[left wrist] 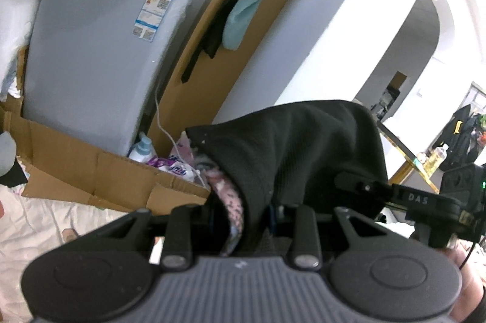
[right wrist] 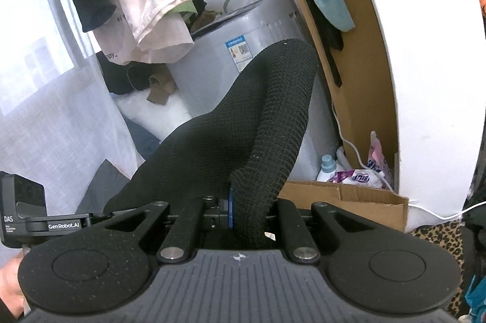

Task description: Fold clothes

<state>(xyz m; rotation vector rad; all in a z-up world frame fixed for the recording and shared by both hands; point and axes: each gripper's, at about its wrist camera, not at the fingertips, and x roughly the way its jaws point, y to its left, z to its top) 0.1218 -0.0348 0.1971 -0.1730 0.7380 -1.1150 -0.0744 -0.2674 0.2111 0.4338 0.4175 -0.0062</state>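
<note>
Fingers of both grippers, left gripper (left wrist: 243, 219) and right gripper (right wrist: 246, 219), pinch the black knitted garment (right wrist: 267, 116), lifted mid-frame; its loose bulk may slip free, since each pinch holds little cloth.

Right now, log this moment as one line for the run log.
left gripper: shut on black garment | right gripper: shut on black garment | garment: lifted, bunched | backdrop: washing machine | fold: not yet done
</note>
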